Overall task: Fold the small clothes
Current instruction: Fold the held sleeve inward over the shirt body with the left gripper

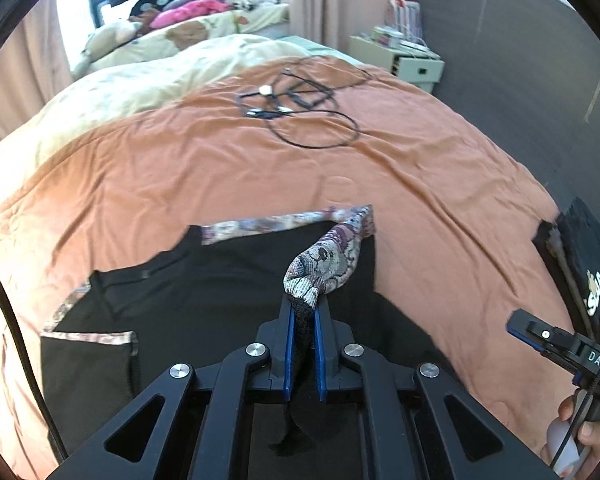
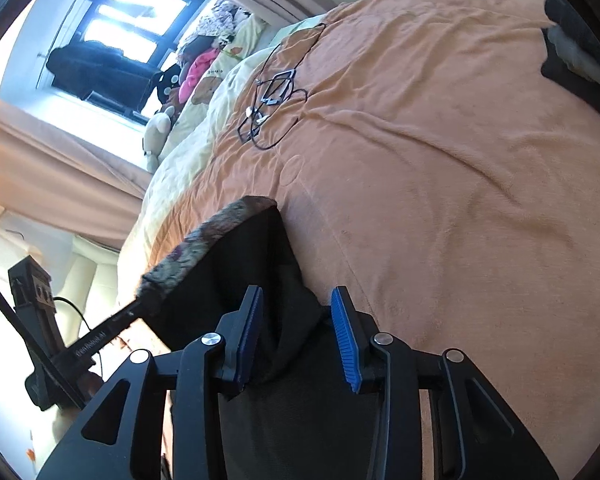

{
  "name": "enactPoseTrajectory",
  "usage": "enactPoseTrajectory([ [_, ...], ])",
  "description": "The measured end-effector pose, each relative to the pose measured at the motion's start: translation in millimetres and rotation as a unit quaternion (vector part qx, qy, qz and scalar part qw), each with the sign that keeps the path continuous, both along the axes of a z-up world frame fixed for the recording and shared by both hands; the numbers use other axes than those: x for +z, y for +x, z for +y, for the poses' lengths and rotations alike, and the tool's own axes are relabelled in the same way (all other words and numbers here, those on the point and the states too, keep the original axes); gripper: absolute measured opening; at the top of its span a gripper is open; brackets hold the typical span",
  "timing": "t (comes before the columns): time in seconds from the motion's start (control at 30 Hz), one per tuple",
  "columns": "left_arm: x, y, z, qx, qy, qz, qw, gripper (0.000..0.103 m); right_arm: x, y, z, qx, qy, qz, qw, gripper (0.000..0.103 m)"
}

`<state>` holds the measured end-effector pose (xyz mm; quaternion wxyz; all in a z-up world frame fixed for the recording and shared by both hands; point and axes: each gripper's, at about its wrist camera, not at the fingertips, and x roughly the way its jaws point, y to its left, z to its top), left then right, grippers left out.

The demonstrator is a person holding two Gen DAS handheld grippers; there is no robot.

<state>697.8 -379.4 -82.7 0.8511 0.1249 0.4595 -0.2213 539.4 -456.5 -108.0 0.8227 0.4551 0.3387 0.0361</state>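
Orange fleece blanket [image 1: 420, 168] covers the bed and is the biggest thing under me; it is soft and wrinkled, so anything I drag across it can rumple or catch rather than slide flat. On it, at about six o'clock in my left wrist view, lies the black garment [image 1: 204, 280] with its patterned trim [image 1: 260, 226], spread low and to the left while one corner is pulled up.

My left gripper [image 1: 303, 312] is clamped tight on that corner, trim and black cloth bunched between the blue pads. I judge the bunch is thick and uneven, so it could slip out mid-fold if I swing too fast, and the fold would land crooked.

My right gripper [image 2: 296, 332] hangs over the garment's near edge with its jaws part-way apart. Black cloth sits between them, but I cannot tell that the pads press it, so I count it as not held. If I carry the left corner across with that side unpinned, the whole garment may drag along instead of folding.

Beyond, at twelve o'clock, black cables [image 1: 300, 108] lie looped on the blanket, well apart from the garment; a long throw could land the cloth near them and snag.

At three o'clock a dark item [image 1: 576, 248] rests at the blanket's edge, too unclear to name.
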Motion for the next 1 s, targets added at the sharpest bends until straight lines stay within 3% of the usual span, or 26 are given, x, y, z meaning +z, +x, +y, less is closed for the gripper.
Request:
enactPoseTrajectory([
  [0.27,-22,28,50,0.066,-0.001,0.013,0.9977,0.009,1,12,17,0.0,-0.026,0.019,0.999,0.035],
  [0.33,-35,37,62,0.082,0.0,0.023,0.9964,0.009,4,13,20,0.004,-0.032,0.021,0.999,0.053],
  [0.37,-41,40,66,0.089,0.0,0.027,0.9956,0.009,4,16,23,0.006,-0.039,0.021,0.999,0.067],
  [0.4,-49,45,72,0.097,-0.003,0.034,0.9947,0.009,7,16,25,0.006,-0.042,0.018,0.999,0.069],
  [0.5,-69,57,85,0.113,-0.011,0.054,0.992,0.01,9,20,29,0.017,-0.051,0.016,0.998,0.069],
  [0.63,-90,65,102,0.142,-0.006,0.057,0.9883,0.019,6,26,32,0.024,-0.053,0.019,0.998,0.069],
  [0.9,-107,63,133,0.158,-0.027,0.086,0.9832,0.021,5,39,54,0.055,-0.099,0.044,0.993,0.069],
  [1.0,-111,62,137,0.158,-0.035,0.095,0.9823,0.029,3,47,66,0.069,-0.121,0.055,0.989,0.069],
])
